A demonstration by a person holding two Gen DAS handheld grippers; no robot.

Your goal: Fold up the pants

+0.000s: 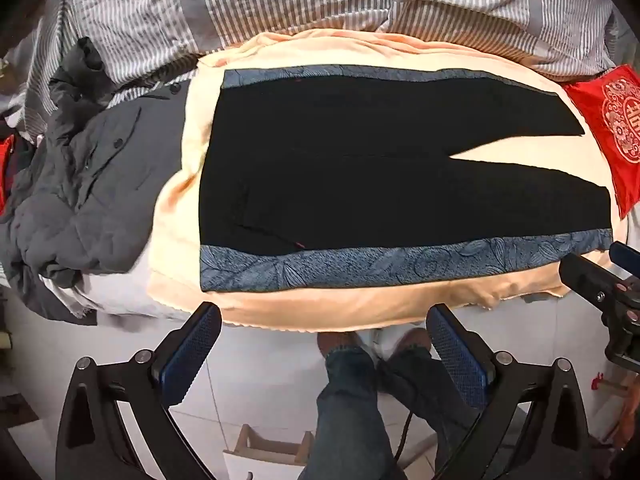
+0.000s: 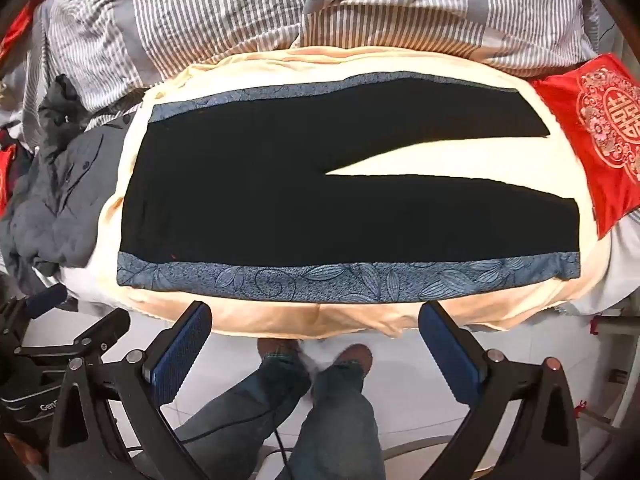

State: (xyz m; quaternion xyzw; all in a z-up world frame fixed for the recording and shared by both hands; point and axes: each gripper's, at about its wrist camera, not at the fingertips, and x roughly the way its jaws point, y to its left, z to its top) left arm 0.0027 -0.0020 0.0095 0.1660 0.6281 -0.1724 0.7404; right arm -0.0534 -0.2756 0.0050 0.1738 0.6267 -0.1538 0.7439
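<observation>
Black pants [image 1: 360,168] with blue patterned side stripes lie flat on a peach cloth [image 1: 320,308], waistband to the left and both legs spread apart to the right. They also show in the right wrist view [image 2: 248,200]. My left gripper [image 1: 324,316] is open and empty, held above the bed's near edge in front of the near stripe. My right gripper [image 2: 316,312] is open and empty, likewise just short of the near stripe [image 2: 320,280]. Part of the right gripper shows in the left wrist view [image 1: 600,284].
A crumpled grey jacket [image 1: 88,192] lies left of the pants. A striped duvet [image 1: 280,0] is bunched behind them. A red embroidered cushion [image 2: 592,132] sits at the right. The person's legs and shoes [image 2: 312,364] stand on white floor tiles below.
</observation>
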